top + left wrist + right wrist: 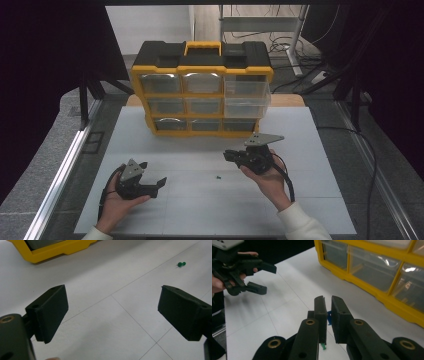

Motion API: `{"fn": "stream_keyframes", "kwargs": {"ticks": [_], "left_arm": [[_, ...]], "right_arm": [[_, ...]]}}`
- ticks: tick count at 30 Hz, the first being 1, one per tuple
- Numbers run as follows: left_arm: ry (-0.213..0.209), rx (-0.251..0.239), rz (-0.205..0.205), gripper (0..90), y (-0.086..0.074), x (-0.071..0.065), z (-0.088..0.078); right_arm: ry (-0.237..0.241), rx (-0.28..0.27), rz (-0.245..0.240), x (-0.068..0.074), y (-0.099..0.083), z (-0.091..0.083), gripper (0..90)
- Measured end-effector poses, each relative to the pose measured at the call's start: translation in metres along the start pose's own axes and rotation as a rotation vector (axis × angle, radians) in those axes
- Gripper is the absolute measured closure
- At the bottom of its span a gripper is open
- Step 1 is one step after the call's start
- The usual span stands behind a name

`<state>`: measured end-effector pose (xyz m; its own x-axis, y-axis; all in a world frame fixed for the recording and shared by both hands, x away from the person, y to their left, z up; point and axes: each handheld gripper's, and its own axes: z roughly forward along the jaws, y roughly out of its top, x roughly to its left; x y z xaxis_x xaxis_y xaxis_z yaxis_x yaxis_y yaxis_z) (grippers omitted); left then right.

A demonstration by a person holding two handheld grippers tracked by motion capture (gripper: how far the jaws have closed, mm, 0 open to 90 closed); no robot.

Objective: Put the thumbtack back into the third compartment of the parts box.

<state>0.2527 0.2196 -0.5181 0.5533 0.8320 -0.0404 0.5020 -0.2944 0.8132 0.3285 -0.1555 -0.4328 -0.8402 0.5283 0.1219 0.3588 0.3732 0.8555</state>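
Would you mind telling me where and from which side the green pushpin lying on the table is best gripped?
Probably by its plastic head, coming from above: the green pushpin lies on its side on the white table, well away from the organizer, and the head is its bulkiest part.

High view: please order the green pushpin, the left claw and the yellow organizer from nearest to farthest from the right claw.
1. Green pushpin, on the white table just below-left of the right claw.
2. Yellow organizer, behind it at the back.
3. Left claw, far left.
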Motion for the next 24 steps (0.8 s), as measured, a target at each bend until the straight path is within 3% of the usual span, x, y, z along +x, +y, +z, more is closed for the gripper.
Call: {"fn": "stream_keyframes", "kwargs": {"ticks": [11,24], "left_arm": [[0.001,-0.005,-0.008,9.9,0.0,0.0,0.0],[0.0,0.001,-0.008,9.9,0.0,-0.001,0.001]], "right_arm": [[0.019,-0.089,-0.019,0.011,0.02,-0.023,82.5],[0.001,-0.132,-0.05,0.015,0.032,-0.037,82.5]]}}
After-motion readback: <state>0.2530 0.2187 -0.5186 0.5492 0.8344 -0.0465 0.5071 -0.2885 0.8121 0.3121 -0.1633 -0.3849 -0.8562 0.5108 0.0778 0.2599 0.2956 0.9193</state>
